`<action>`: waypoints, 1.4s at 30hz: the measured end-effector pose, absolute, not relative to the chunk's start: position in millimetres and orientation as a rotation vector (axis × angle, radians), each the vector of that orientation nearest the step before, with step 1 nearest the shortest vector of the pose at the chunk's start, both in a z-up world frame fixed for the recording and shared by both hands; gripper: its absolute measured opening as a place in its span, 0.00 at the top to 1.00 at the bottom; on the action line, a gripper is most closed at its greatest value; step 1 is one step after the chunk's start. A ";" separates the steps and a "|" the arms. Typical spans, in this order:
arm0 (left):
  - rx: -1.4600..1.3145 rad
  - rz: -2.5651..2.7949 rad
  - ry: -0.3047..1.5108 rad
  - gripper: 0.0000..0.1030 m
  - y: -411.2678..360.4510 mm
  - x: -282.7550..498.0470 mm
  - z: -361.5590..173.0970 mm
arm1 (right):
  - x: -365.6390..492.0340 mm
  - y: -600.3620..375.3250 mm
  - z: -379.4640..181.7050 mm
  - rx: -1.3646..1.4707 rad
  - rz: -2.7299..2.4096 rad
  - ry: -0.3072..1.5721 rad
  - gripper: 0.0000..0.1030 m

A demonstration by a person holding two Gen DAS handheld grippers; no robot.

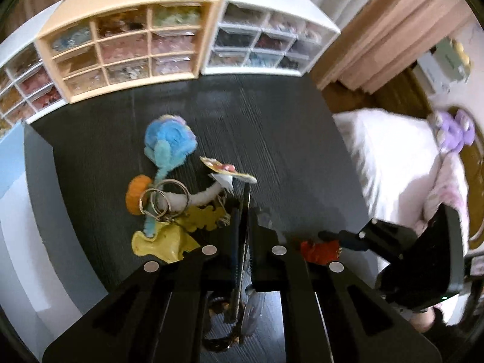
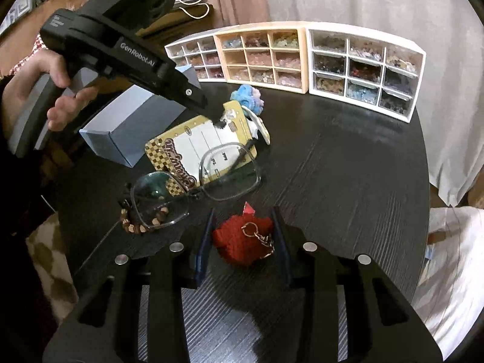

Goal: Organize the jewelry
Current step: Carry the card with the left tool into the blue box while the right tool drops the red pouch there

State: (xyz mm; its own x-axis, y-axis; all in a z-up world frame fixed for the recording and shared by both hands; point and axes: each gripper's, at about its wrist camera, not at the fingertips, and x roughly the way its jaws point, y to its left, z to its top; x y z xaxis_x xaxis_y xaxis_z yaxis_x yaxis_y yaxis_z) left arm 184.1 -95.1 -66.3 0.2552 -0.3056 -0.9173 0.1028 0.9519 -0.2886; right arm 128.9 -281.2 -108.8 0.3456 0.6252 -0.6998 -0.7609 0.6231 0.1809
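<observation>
My left gripper (image 1: pixel 245 208) is shut on a yellow checkered card holder (image 2: pixel 193 154), seen edge-on between its fingers; in the right wrist view it (image 2: pixel 218 122) grips the card's far end and holds it tilted above the table. Key rings (image 1: pixel 165 198), a blue plush charm (image 1: pixel 168 139), an orange charm (image 1: pixel 136 192) and yellow pieces (image 1: pixel 160 242) lie left of the left gripper. My right gripper (image 2: pixel 243 236) is open around a red plush keychain (image 2: pixel 242 239) lying on the table. Glasses (image 2: pixel 196 184) and a wooden bead bracelet (image 2: pixel 136 225) lie just beyond.
Three small drawer cabinets stand at the back of the black round table (image 2: pixel 348 166): white (image 2: pixel 195 56), peach (image 2: pixel 263 57), white (image 2: pixel 363 69). A grey-blue box (image 2: pixel 130 124) sits at the left. A white bed (image 1: pixel 393 166) lies off the table's right edge.
</observation>
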 end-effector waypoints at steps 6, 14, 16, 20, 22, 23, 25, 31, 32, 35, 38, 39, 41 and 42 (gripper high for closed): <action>-0.154 -0.259 1.334 0.93 -105.8 189.0 -88.3 | 128.0 -281.5 -109.5 -0.196 0.906 0.817 0.65; -0.204 -0.250 1.264 0.96 -92.2 181.2 -67.4 | 126.7 -284.0 -110.7 -0.168 0.891 0.817 0.65; -0.217 -0.252 1.215 0.96 -84.2 178.1 -47.0 | 126.7 -284.6 -108.9 -0.166 0.884 0.815 0.65; -0.245 -0.226 1.107 0.96 -62.1 168.0 -5.6 | 124.5 -284.8 -98.0 -0.166 0.871 0.795 0.65; -0.257 -0.202 1.056 0.96 -47.1 160.1 13.1 | 123.1 -284.0 -89.1 -0.170 0.861 0.779 0.65; -0.267 -0.188 1.030 0.96 -38.4 155.0 22.1 | 122.5 -283.4 -84.2 -0.173 0.858 0.771 0.65; -0.275 -0.158 0.987 0.96 -22.8 144.2 37.0 | 120.8 -281.6 -74.9 -0.174 0.854 0.755 0.65; -0.289 -0.021 0.878 0.96 33.1 102.9 69.3 | 116.4 -271.0 -50.4 -0.179 0.855 0.705 0.65; -0.295 0.001 0.867 0.96 42.4 95.5 71.5 | 116.0 -267.4 -45.6 -0.179 0.858 0.695 0.65; -0.311 0.060 0.856 0.96 65.4 78.0 69.9 | 114.2 -255.1 -32.6 -0.175 0.874 0.664 0.65; -0.331 0.113 0.869 0.96 86.3 62.6 56.6 | 111.6 -238.3 -21.0 -0.174 0.896 0.633 0.65; -0.341 0.123 0.877 0.96 89.4 60.0 49.6 | 110.5 -232.1 -17.3 -0.173 0.907 0.625 0.65; -0.362 0.154 0.901 0.96 97.1 52.3 31.7 | 108.0 -220.1 -9.8 -0.171 0.928 0.605 0.65; -0.374 0.167 0.908 0.96 99.4 50.1 25.8 | 107.4 -215.7 -6.6 -0.166 0.936 0.598 0.65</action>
